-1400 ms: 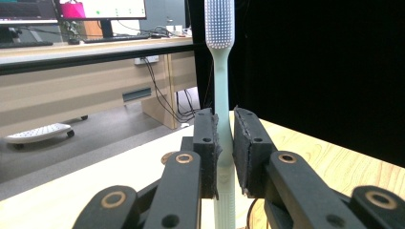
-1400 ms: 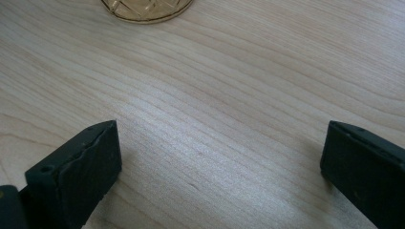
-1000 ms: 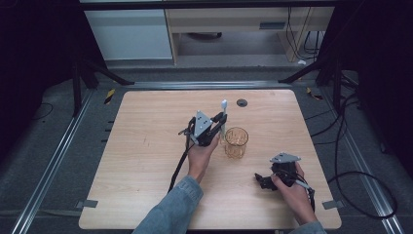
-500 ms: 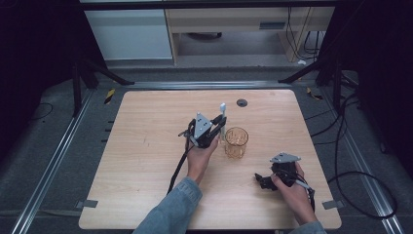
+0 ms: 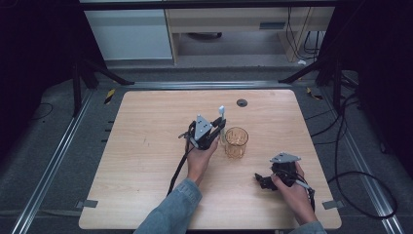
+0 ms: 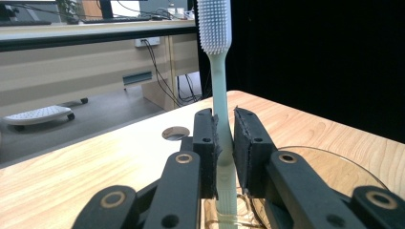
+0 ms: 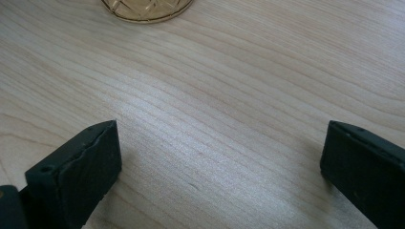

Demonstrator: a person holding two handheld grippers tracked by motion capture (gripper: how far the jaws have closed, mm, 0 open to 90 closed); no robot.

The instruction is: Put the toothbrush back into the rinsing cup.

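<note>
My left gripper (image 5: 216, 130) is shut on a pale green toothbrush (image 5: 221, 115), held upright with its bristled head on top. In the left gripper view the toothbrush (image 6: 220, 90) is pinched between the two black jaws of the left gripper (image 6: 224, 148), and its handle reaches down beside the rim of an amber glass cup (image 6: 334, 167). The amber cup (image 5: 236, 142) stands on the wooden table just right of that gripper. My right gripper (image 5: 263, 181) rests low at the front right, open, with bare wood between its jaws (image 7: 219, 157). The cup's base (image 7: 145, 8) shows ahead of it.
The wooden table (image 5: 146, 146) has a dark round hole (image 5: 242, 103) near its far edge. Cables trail from both grippers, and more lie on the floor at the right (image 5: 360, 180). Metal rails run along the table's sides.
</note>
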